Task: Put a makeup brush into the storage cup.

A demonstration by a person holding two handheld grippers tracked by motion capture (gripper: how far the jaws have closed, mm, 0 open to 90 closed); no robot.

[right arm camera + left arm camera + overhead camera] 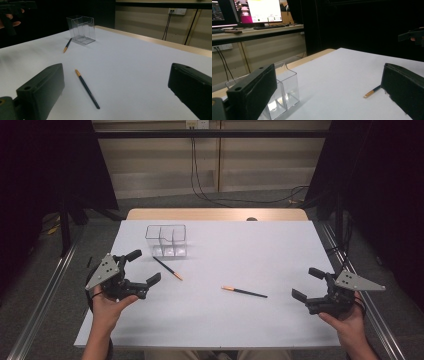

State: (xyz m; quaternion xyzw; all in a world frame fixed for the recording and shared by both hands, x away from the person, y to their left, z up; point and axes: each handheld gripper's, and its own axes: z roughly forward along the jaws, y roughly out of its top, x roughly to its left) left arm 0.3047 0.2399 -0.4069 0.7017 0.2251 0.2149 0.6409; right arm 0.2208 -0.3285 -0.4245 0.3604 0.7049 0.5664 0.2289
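Observation:
A clear plastic box [166, 240] with compartments stands at the table's back left; it also shows in the left gripper view [284, 92] and the right gripper view [81, 30]. One dark pencil with an orange end [168, 268] lies just in front of the box. A second pencil [244, 292] lies near the middle, and the right gripper view has it close ahead [87, 88]. My left gripper [146, 266] is open beside the first pencil [372, 91], holding nothing. My right gripper [304, 283] is open to the right of the second pencil, also with nothing in it.
A white sheet [260, 250] covers the table, with a wooden strip [215, 214] along the far edge. Cables [240, 197] run over the floor behind. Metal rails [50, 290] flank both sides. A desk with monitors [259, 11] stands beyond.

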